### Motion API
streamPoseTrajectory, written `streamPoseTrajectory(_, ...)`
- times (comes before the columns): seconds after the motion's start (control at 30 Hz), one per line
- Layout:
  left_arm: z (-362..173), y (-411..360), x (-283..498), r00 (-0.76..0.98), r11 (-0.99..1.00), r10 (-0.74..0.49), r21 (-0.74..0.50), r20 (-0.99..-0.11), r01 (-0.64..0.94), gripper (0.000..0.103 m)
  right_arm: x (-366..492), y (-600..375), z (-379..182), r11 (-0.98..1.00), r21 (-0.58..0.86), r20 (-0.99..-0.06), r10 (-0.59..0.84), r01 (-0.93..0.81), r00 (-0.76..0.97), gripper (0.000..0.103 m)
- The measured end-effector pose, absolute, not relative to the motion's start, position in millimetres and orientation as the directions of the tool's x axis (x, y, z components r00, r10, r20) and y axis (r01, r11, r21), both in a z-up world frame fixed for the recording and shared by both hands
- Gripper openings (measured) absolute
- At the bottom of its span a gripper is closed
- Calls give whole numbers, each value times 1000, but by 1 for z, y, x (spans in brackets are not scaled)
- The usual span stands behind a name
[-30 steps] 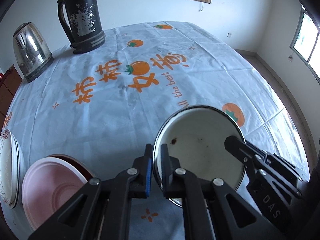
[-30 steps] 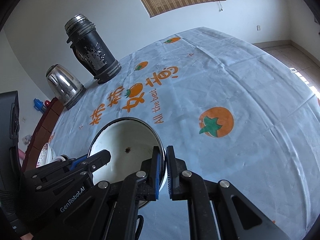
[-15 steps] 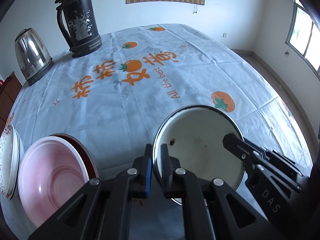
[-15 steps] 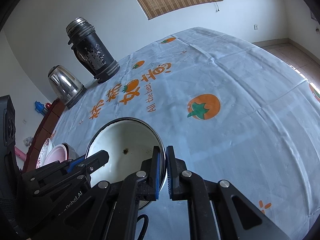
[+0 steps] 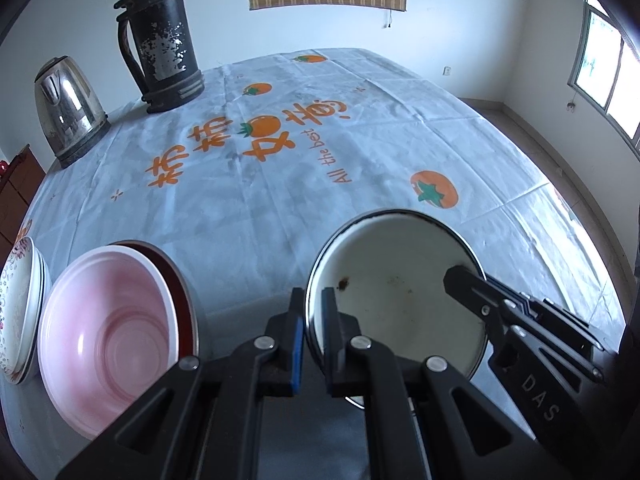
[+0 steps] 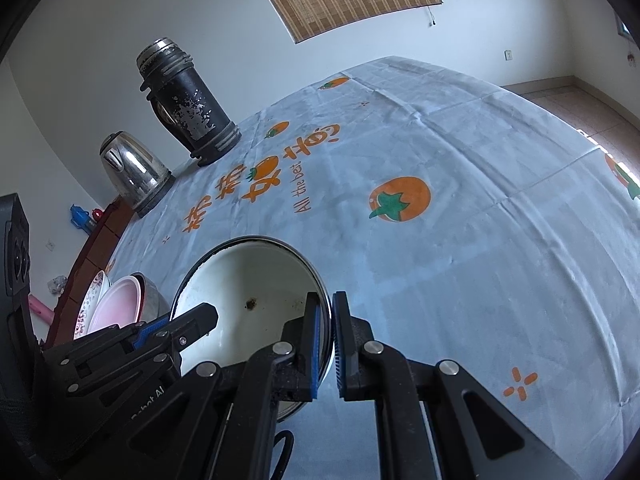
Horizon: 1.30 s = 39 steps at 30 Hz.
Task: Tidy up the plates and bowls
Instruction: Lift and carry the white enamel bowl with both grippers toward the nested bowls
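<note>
Both claws clamp the white enamel bowl [image 5: 404, 292] by opposite rim edges, left claw [image 5: 311, 320] and right claw [image 6: 331, 332], carrying it above the counter [image 5: 280, 200]. Keep it level and lower it squarely into the pink bowl [image 5: 104, 336] left of the left claw.

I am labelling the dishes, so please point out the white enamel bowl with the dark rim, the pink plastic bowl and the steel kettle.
White enamel bowl with dark rim [image 5: 404, 312]: left wrist view, inner bottom.
Pink plastic bowl [image 5: 108, 344]: left wrist view, inside wall.
Steel kettle [image 6: 134, 168]: right wrist view, shiny body.
</note>
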<state>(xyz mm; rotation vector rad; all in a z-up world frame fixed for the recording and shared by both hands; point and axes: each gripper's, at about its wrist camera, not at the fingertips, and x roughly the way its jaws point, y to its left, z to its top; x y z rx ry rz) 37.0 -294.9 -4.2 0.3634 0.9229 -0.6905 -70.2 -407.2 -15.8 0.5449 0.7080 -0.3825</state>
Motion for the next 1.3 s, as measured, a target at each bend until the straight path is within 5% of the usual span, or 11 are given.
streamPoseTrajectory(1.3, 2, -216, -11, 457, 739, -444, -27, -771, 673, 5, -114, -334, -5, 827, 305, -696, -145, 473, 703, 7)
